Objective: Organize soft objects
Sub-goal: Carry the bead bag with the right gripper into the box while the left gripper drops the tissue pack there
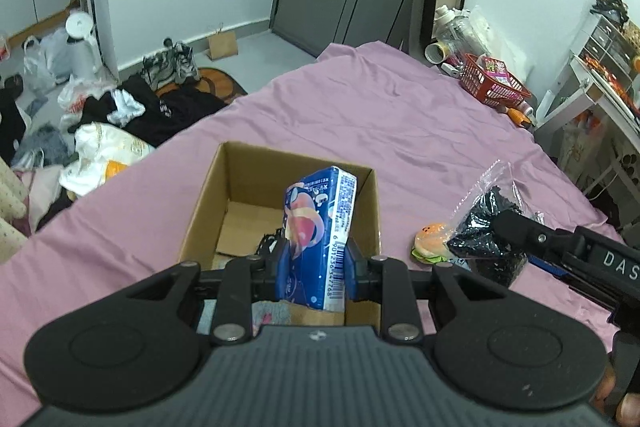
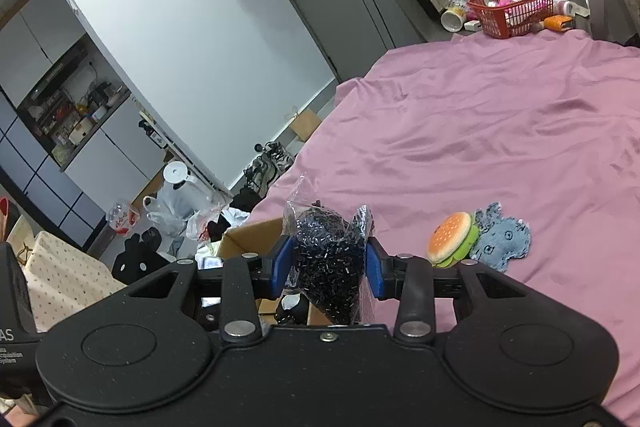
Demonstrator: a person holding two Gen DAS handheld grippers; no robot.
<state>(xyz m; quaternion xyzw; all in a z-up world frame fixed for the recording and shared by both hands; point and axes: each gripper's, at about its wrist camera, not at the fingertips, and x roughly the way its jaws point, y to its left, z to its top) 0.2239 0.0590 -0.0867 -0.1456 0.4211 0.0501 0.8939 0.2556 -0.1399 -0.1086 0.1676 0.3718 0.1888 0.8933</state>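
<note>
Left gripper [image 1: 314, 259] jaws clenched on blue tissue pack [image 1: 318, 235], poised over cardboard box [image 1: 208, 211] for dropping. Right gripper [image 2: 326, 263] grasps bead bag [image 2: 326, 259] above bed [image 2: 500, 131], apparently queued.

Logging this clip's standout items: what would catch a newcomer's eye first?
The blue printed tissue pack, clamped upright in the left gripper over the open brown cardboard box. Next, the clear bag of black beads in the right gripper, and the small plush hamburger on the pink bedsheet.
</note>
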